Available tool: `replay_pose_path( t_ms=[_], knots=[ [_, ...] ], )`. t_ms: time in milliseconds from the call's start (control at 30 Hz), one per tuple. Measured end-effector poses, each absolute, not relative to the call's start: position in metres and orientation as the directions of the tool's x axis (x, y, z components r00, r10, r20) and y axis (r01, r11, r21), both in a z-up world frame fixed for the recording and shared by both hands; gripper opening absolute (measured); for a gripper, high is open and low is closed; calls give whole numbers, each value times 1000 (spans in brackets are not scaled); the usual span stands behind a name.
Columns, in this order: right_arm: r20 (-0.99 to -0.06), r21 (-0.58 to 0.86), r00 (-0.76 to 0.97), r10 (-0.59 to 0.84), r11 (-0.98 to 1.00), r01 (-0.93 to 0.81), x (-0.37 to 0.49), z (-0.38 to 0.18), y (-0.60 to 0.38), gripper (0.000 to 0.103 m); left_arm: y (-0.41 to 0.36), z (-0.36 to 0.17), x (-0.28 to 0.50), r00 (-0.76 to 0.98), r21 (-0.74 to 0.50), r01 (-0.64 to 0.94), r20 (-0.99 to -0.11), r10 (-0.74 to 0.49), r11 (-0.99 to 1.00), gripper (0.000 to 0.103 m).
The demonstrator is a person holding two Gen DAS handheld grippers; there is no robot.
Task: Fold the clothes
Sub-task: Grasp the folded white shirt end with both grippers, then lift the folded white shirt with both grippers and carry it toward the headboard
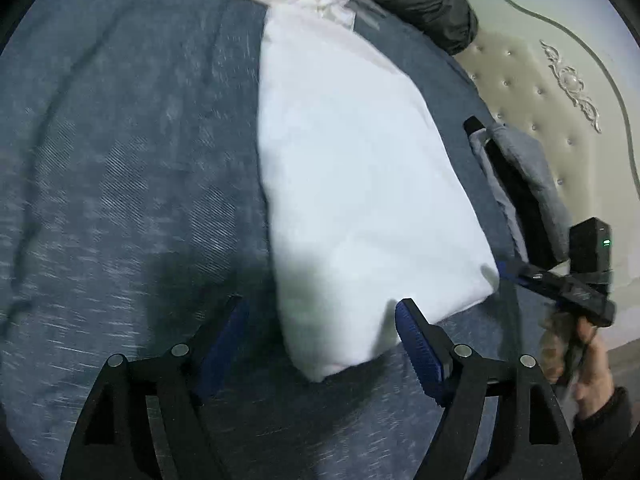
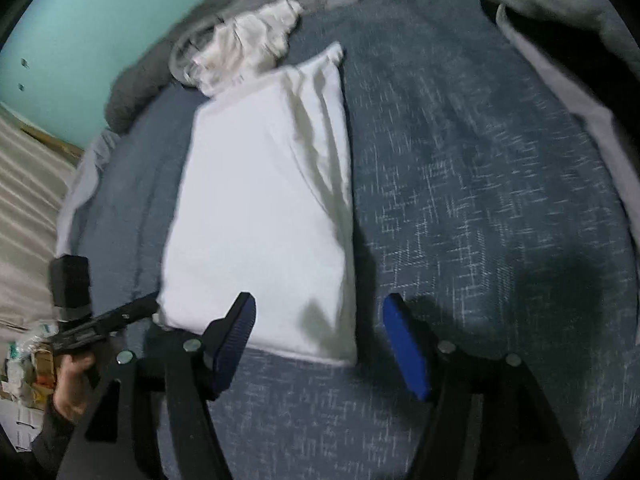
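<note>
Two claws, both mine, hang spread wide and empty over the blue bedspread [image 1: 120, 168]. My left claw [image 1: 320, 340] has its pads either side of the near corner of the white garment [image 1: 352, 184], the right-hand pad right at the cloth's hem; I cannot tell if it touches. My right claw [image 2: 320, 340] stands at the garment's [image 2: 260, 208] near edge, its left pad over the hem at about 10 o'clock, its right pad over bare bedspread.

I judge the cloth light, soft and limp: it will sag and slide open if lifted by one layer, so I would pinch through all layers at a corner or hem.

It lies as a smooth, long folded slab on the bed, creased along one side, its far end narrowing. Beyond it at 12 o'clock sits a crumpled white heap [image 2: 244, 40], unfolded.
</note>
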State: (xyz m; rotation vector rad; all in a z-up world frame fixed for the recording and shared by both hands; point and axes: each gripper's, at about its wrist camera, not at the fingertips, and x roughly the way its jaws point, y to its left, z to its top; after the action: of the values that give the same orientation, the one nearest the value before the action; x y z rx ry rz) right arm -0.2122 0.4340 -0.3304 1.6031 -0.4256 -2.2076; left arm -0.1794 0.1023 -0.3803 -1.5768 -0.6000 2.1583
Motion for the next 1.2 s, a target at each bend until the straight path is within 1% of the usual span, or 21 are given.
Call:
replay_pose_path(
  t_ms=[133,233,367,400,433,467,500,633,733,800,900,933,967,1033,1133,1200],
  knots=[
    [-843,489,-199,-500,-866,105,-219,-354,423,67,108,-390,-181,-267,-558,-38,-794,546,-829,79],
    [-858,455,-195,-475,-879,141,-218,-355,416,67,111,-394,-181,-272,-547,-41,-799,536,-836,79],
    [-833,508,-195,-518,-855,104,-219,-357,424,67,116,-394,-179,-286,-530,-62,-802,523,-846,79],
    [-829,515,-196,-524,-852,99,-219,-358,424,67,116,-394,-179,-290,-529,-64,-801,523,-846,76],
    [-831,510,-196,-521,-854,105,-219,-358,423,67,117,-393,-178,-291,-536,-70,-796,531,-841,67],
    [-834,504,-195,-516,-856,111,-219,-358,422,67,118,-393,-178,-290,-544,-77,-790,540,-836,60],
    [-840,490,-196,-505,-863,125,-219,-357,419,67,120,-392,-178,-290,-540,-82,-791,539,-838,58],
    [-868,435,-190,-459,-887,156,-221,-358,405,67,121,-394,-178,-291,-540,-83,-791,539,-837,58],
    [-867,441,-188,-462,-886,144,-224,-358,403,67,119,-397,-178,-290,-554,-78,-783,550,-829,58],
    [-866,442,-193,-461,-887,135,-225,-358,401,60,119,-397,-178,-290,-556,-79,-782,552,-828,57],
    [-866,441,-199,-460,-888,132,-224,-359,395,34,122,-395,-178,-299,-546,-90,-783,546,-833,51],
    [-865,442,-199,-461,-887,137,-223,-359,391,19,123,-393,-177,-303,-537,-96,-786,539,-838,47],
    [-868,430,-201,-453,-890,150,-221,-358,386,16,125,-391,-177,-307,-529,-101,-789,532,-843,46],
    [-873,408,-214,-438,-897,171,-218,-354,379,11,129,-384,-176,-314,-506,-126,-795,518,-853,38],
    [-859,421,-239,-454,-890,177,-218,-345,379,9,128,-370,-177,-333,-492,-152,-791,514,-857,33],
    [-833,449,-266,-485,-874,185,-216,-333,388,8,128,-356,-178,-353,-487,-169,-782,514,-857,32]
  ],
)
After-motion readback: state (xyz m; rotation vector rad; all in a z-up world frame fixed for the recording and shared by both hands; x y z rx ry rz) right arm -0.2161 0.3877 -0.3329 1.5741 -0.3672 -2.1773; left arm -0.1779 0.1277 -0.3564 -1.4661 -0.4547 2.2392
